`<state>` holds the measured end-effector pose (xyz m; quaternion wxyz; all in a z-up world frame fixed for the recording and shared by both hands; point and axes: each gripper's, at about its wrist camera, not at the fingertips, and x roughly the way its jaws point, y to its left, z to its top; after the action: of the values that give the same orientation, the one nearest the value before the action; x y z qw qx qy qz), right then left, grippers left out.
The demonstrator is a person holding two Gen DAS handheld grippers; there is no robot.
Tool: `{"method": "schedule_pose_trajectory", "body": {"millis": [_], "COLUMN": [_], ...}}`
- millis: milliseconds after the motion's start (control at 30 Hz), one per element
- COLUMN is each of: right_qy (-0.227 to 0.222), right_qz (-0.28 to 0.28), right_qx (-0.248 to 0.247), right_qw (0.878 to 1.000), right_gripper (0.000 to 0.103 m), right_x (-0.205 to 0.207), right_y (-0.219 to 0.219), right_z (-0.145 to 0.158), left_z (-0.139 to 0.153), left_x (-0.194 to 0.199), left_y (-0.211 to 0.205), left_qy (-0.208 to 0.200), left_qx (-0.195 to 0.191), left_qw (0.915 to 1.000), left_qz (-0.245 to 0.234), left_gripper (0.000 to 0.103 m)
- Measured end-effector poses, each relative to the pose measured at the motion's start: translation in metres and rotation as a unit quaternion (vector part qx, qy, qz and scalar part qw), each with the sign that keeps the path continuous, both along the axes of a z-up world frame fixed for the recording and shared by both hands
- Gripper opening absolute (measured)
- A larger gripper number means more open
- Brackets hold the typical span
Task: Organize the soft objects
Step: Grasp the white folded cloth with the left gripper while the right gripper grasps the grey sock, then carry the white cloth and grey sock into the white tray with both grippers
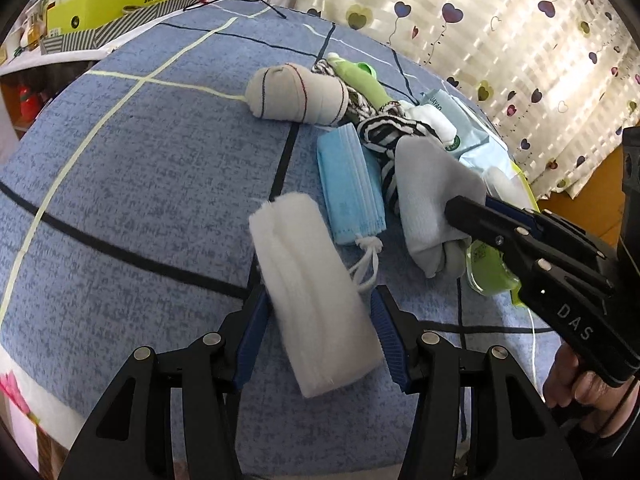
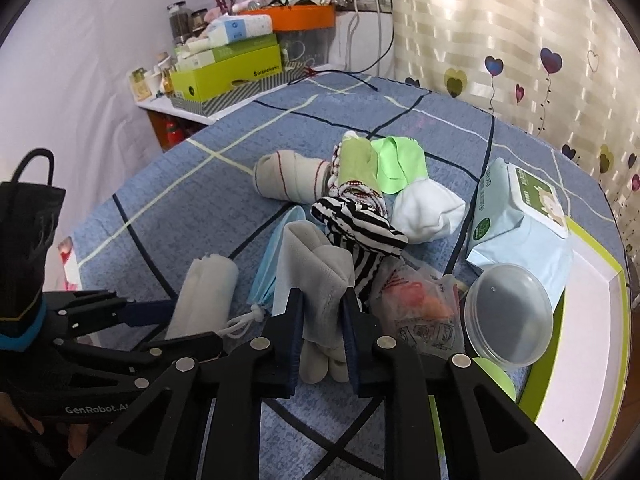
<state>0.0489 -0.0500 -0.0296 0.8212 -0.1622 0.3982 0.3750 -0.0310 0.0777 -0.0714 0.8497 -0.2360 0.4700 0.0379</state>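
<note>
A folded white gauze pad point(image 1: 316, 300) lies on the blue bedsheet between the open jaws of my left gripper point(image 1: 318, 308), which stand a little apart from its sides. It also shows in the right wrist view point(image 2: 206, 292). My right gripper point(image 2: 322, 308) is shut on a folded grey sock point(image 2: 316, 276); the sock also shows in the left wrist view point(image 1: 428, 200). Beside them lie a blue face mask point(image 1: 352, 184), a black-and-white striped sock point(image 2: 360, 232), a beige rolled sock point(image 1: 296, 94), a green sock point(image 2: 358, 162) and a white sock point(image 2: 430, 210).
A pack of wet wipes point(image 2: 516, 236), a clear round lid point(image 2: 508, 314) and a plastic snack bag point(image 2: 420, 308) lie at the right, by a green-edged white tray point(image 2: 592, 320). Boxes point(image 2: 228, 72) crowd a shelf beyond the bed. A curtain point(image 1: 500, 20) hangs behind.
</note>
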Motion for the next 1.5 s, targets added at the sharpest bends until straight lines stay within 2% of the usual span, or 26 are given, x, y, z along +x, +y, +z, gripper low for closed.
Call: {"method": "schedule_pose_trajectory", "body": {"millis": [267,333,500,733,967,1167,1500], "right_qy": [-0.005,-0.009,-0.017,-0.025,-0.044,-0.059,-0.077], "right_qz": [-0.004,-0.008,-0.009,-0.015,-0.026,-0.041,-0.099], "right_qx": [0.01,0.013,0.017,0.027,0.047,0.066,0.085], "right_qw": [1.0,1.0,1.0,0.999,0.998,0.995,0.988], "right_gripper": [0.017,0.017,0.017,0.017,0.017,0.017,0.017], "right_x": [-0.007,-0.009,-0.013,-0.02,-0.026,-0.031,-0.025], "right_y": [-0.007,-0.01,-0.011,-0.013,-0.025,-0.042,-0.093], "right_z": [0.006,0.009,0.014,0.022,0.043,0.061,0.079], "left_z": [0.0,-0.001,0.005,0.018,0.039,0.056,0.081], "left_x": [0.003,0.0,-0.008,-0.017,-0.015,-0.007,0.015], "left_y": [-0.009,-0.007,-0.006,-0.001,0.003,-0.005,-0.033], "left_qy": [0.004,0.008,-0.003,-0.03,-0.067,-0.092,-0.127], "left_qx": [0.027,0.04,0.049,0.065,0.075,0.079,0.088], "left_qw": [0.9996,0.9992,0.9988,0.9973,0.9947,0.9925,0.9875], "left_qz": [0.001,0.007,0.005,0.016,0.019,0.007,-0.031], "left_gripper": [0.052,0.035,0.026,0.025,0.025,0.025,0.025]}}
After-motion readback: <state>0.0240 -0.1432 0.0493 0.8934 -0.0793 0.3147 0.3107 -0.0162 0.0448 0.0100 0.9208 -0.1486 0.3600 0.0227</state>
